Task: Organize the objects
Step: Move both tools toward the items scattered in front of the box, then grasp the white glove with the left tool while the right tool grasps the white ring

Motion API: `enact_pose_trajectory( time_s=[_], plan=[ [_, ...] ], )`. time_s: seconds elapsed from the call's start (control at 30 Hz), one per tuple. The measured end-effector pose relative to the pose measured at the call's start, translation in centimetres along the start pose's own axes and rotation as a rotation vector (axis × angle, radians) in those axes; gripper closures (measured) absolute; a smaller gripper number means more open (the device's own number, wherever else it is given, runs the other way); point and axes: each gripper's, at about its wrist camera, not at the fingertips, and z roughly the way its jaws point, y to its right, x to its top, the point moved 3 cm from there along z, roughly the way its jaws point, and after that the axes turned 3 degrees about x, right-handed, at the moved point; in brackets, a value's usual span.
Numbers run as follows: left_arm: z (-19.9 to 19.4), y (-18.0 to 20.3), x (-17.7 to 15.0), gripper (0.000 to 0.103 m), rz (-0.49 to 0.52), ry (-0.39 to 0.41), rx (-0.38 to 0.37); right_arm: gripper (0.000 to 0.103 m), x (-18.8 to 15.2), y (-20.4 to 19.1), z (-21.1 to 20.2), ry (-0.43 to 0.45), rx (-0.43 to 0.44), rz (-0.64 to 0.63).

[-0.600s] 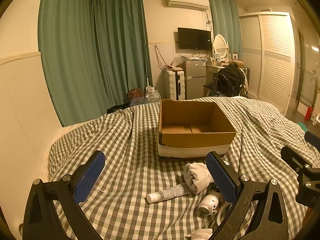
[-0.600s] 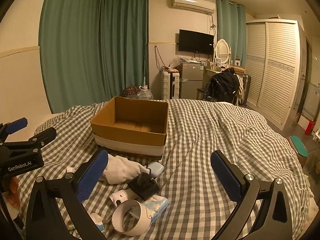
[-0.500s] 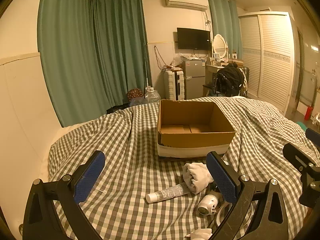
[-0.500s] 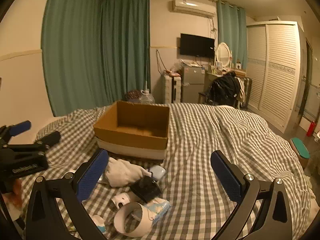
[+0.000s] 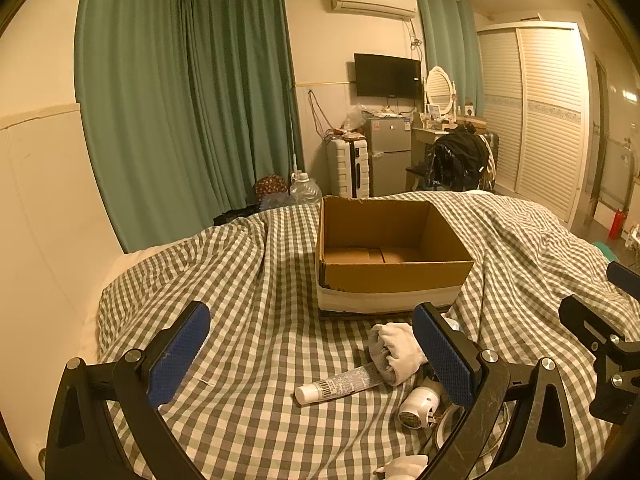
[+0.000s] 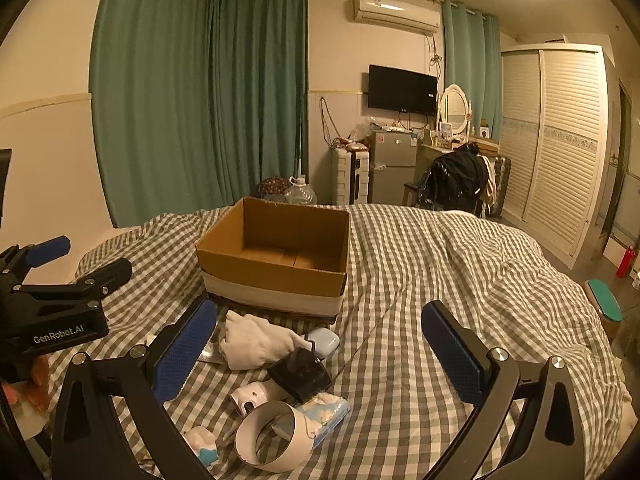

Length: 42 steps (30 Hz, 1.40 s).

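Several loose items — white sock (image 6: 256,342), tube (image 5: 338,385), black clip (image 6: 299,374), tape ring (image 6: 274,436) — clustered on the checked bed (image 6: 440,280) just before the empty cardboard box (image 6: 276,256), with left gripper (image 5: 308,354) and right gripper (image 6: 320,354) hovering above, jaws spread wide, holding nothing.

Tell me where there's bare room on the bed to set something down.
Bare blanket lies left of the tube, toward the green curtain, and right of the cardboard box, toward the wardrobe. The box is also empty. It is crowded in front of the box: white cloth, tape roll, black clip.
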Motion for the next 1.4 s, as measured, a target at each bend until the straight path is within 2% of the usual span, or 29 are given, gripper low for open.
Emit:
enact_pose_trajectory(
  time_s=[0.67,0.77,0.83,1.0,1.1,1.27,1.4],
  plan=[
    [0.6,-0.2,-1.0,0.000,-0.007,-0.021,-0.005,0.001,-0.8,-0.2,0.6,-0.030,0.000,-0.002],
    [0.7,-0.1,-1.2,0.000,-0.005,-0.031,-0.006,0.002,-0.9,-0.2,0.8,-0.038,0.004,-0.005],
    [0.7,-0.2,-1.4,0.000,-0.003,-0.033,-0.007,0.007,-0.9,-0.2,0.5,-0.029,0.005,-0.003],
    [1.2,-0.4,-1.8,0.000,-0.010,-0.055,-0.017,0.007,-0.6,-0.3,0.0,-0.012,0.001,-0.010],
    [2.4,-0.4,-2.5,0.000,0.000,-0.095,-0.014,0.007,-1.2,-0.5,0.9,-0.055,0.015,-0.018],
    [5.2,0.3,-5.1,0.000,0.035,-0.207,-0.034,0.008,-3.8,-0.7,3.8,-0.158,0.026,-0.014],
    [6.8,1.1,-7.0,0.000,0.073,-0.261,-0.049,0.020,-6.6,-1.1,6.3,-0.276,0.031,-0.028]
  ],
)
